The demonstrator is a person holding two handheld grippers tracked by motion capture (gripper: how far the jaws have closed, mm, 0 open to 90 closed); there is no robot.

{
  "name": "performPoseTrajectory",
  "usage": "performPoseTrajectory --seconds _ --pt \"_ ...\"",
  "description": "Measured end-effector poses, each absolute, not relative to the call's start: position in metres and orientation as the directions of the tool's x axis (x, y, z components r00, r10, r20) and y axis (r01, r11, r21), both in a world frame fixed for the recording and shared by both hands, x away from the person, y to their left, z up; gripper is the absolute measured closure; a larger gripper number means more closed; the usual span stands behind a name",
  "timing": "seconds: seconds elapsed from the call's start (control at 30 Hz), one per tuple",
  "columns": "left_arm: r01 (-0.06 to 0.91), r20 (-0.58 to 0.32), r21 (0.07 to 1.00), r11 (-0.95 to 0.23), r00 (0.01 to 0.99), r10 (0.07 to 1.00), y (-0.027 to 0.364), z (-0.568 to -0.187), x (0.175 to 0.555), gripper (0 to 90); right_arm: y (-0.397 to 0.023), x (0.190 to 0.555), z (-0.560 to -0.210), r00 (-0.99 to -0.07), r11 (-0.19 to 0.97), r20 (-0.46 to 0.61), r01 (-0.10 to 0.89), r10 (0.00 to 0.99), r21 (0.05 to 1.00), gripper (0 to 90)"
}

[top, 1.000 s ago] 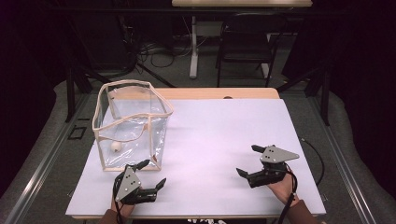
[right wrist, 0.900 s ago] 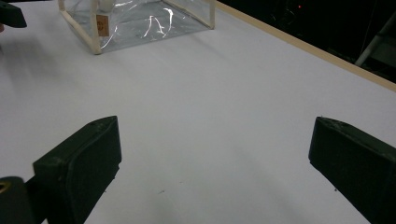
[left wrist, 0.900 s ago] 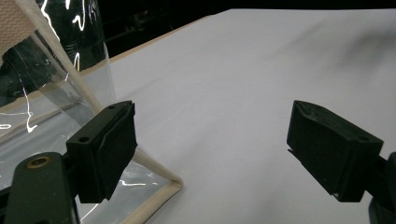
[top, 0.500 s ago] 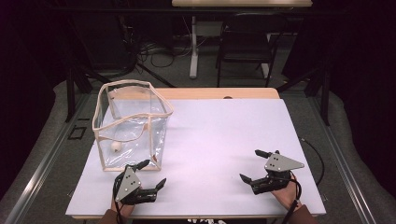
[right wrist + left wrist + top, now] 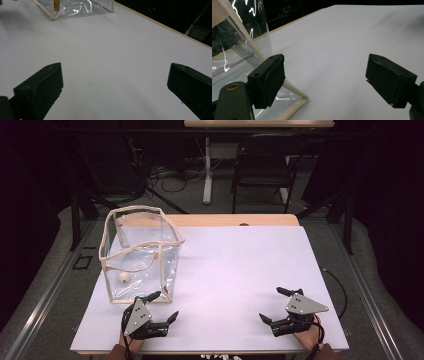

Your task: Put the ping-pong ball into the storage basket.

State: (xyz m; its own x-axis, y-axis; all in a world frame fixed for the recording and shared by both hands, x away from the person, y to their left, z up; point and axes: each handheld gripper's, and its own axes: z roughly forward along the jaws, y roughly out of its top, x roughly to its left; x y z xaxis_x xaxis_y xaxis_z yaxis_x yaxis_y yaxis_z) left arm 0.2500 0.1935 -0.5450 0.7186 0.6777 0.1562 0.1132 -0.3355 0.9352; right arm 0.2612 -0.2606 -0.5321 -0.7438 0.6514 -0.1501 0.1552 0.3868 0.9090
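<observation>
High view: clear bag (image 5: pixel 142 254) on desk (image 5: pixel 240 270) far left, small ball (image 5: pixel 123 277) inside. L gripper (image 5: pixel 162 307) just near of it, R gripper (image 5: pixel 272 305) well apart; both spread, empty.
Left gripper view: bag's corner seam (image 5: pixel 294 91) beside one jaw; close on the seam, not the film.
Right gripper view: bag far off.

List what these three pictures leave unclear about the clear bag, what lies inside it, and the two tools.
- Small pale ball inside the clear bag: high view, too small to identify.
- Bag top: left gripper view, cut off by the upper edge.
- Bag in the right gripper view: the frame's top edge leaves just its base.
- Left tool and right tool: hands partly cut off by the bottom edge.
</observation>
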Motion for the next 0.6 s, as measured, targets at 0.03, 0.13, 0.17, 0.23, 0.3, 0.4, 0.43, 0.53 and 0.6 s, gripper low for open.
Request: performPoseTrajectory --seconds 0.03,0.13,0.17,0.23,0.3,0.4,0.43,0.53,0.6 --pt "0.113 0.156 0.936 -0.335 0.719 0.678 0.1935 -0.5449 0.2499 15.8 -0.2610 0.2602 -0.5323 -0.744 0.387 -0.149 0.158 0.652 0.908 0.0" --pt "0.113 0.154 0.936 -0.334 0.720 0.676 0.1935 -0.5448 0.2495 15.8 -0.2616 0.2575 -0.5339 -0.736 0.386 -0.159 0.148 0.658 0.910 0.0" --pt "0.113 0.154 0.936 -0.334 0.720 0.676 0.1935 -0.5448 0.2495 15.8 -0.2616 0.2575 -0.5339 -0.736 0.386 -0.159 0.148 0.658 0.910 0.0" --pt "0.111 0.155 0.936 -0.335 0.722 0.674 0.1934 -0.5447 0.2497 15.8 -0.2627 0.2556 -0.5341 -0.733 0.385 -0.164 0.142 0.660 0.912 0.0" --pt "0.112 0.156 0.935 -0.336 0.723 0.673 0.1932 -0.5448 0.2498 15.8 -0.2636 0.2545 -0.5340 -0.730 0.384 -0.171 0.134 0.662 0.914 0.0" --pt "0.113 0.152 0.937 -0.331 0.722 0.675 0.1929 -0.5450 0.2505 15.7 -0.2654 0.2538 -0.5346 -0.723 0.387 -0.181 0.128 0.667 0.913 0.0" --pt "0.114 0.151 0.936 -0.332 0.722 0.675 0.1929 -0.5450 0.2508 15.7 -0.2654 0.2538 -0.5346 -0.723 0.387 -0.181 0.128 0.667 0.913 0.0" --pt "0.112 0.153 0.936 -0.334 0.723 0.674 0.1924 -0.5449 0.2514 15.7 -0.2651 0.2530 -0.5358 -0.722 0.392 -0.190 0.121 0.665 0.912 0.0" --pt "0.112 0.155 0.935 -0.337 0.723 0.673 0.1924 -0.5449 0.2518 15.8 -0.2653 0.2529 -0.5356 -0.722 0.391 -0.191 0.119 0.665 0.913 0.0"
